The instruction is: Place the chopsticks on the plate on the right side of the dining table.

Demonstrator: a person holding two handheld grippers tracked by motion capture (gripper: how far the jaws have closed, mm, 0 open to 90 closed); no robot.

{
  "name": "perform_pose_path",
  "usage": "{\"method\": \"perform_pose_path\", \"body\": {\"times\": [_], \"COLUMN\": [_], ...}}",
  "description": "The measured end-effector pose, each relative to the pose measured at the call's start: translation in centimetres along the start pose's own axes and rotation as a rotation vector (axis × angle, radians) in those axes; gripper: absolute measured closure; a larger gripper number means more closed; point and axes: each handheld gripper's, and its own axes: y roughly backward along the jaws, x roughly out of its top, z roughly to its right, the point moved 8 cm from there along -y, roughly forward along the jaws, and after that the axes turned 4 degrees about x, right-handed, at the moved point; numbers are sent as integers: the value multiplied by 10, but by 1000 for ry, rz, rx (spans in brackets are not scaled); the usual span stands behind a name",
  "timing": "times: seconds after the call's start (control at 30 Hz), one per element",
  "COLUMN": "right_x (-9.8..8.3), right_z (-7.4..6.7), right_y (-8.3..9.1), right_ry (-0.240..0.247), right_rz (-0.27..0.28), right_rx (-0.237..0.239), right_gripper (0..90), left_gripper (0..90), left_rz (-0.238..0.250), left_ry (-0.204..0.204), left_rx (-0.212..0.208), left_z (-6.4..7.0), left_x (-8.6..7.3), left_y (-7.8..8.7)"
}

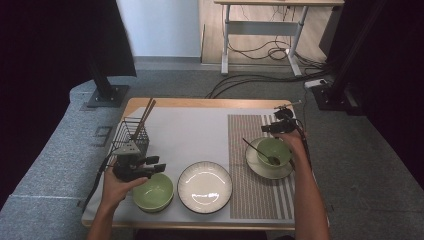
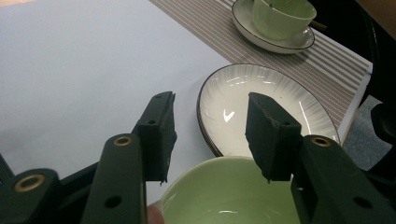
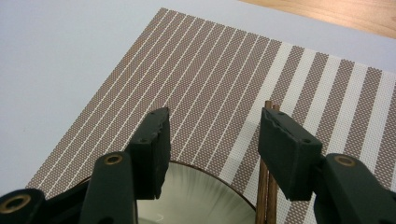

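Green glazed bowl [image 1: 153, 192] at the near left of the surface [image 1: 185, 132], just beside a white ribbed plate [image 1: 205, 186] with a dark rim. No readable writing or labels anywhere. Left claw [image 1: 156, 164] held low over the far rim of that bowl, forearm coming in from the bottom edge, hand wrapped round the black body, jaws pointing toward the plate. Seen in the left gripper view: jaws apart, nothing pinched, rough black pads hanging above the bowl [image 2: 233, 196] with the plate [image 2: 266, 116] beyond. Right claw [image 1: 280, 126] stretched farther out, at the far end of a striped woven mat [image 1: 250, 165], wrist bent, cable trailing back along the arm. Seen in the right gripper view: jaws apart and pressing on nothing, two brown wooden chopsticks [image 3: 266, 196] lying on the mat beside the right-hand jaw, touching or clear of it impossible to tell; curved saucer [image 3: 196, 200] edge below. Second green bowl [image 1: 273, 151] on that saucer, on the mat, with a dark spoon [image 1: 260, 151] leaning in it. Black wire basket [image 1: 131, 137] at the left, more chopsticks [image 1: 144, 117] standing tilted inside. Pale smooth sheet over a wooden top.
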Motion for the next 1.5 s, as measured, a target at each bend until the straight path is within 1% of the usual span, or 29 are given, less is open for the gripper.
{"method": "perform_pose_path", "body": {"times": [0.1, 0.17, 0.23, 0.3, 0.5, 0.73, 0.77, 1.0, 1.4, 1.5], "right_x": [2, 2, 0, -1, -3, -3, -4, -6, -8, -7], "right_z": [1, 1, 4, 6, 11, 13, 13, 18, 17, 17], "right_y": [-3, -5, -8, -10, -13, -16, -16, -17, -18, -18], "right_ry": [3, -7, -11, -16, -28, -32, -33, -48, -39, -39], "right_rz": [-3, -9, -26, -27, -41, -56, -68, -74, -98, -91], "right_rx": [-3, 0, -6, -11, -22, -15, -10, -17, 1, -3], "right_gripper": [442, 442, 442, 442, 442, 443, 444, 448, 470, 471], "left_gripper": [525, 524, 525, 524, 524, 525, 524, 525, 525, 525], "left_rz": [0, 0, 0, 0, -2, -4, -4, -3, -4, -4], "left_ry": [-1, -1, -1, -1, -1, -1, -1, -1, -2, -1], "left_rx": [0, -1, 0, 0, -1, -2, -2, -1, -1, -1], "left_z": [0, 0, 0, 0, 0, 0, 1, 0, 0, 0], "left_x": [0, 0, 0, 0, 0, -1, -1, -1, -1, -1], "left_y": [0, 0, 0, 0, 0, -1, -1, -1, -1, -1]}}
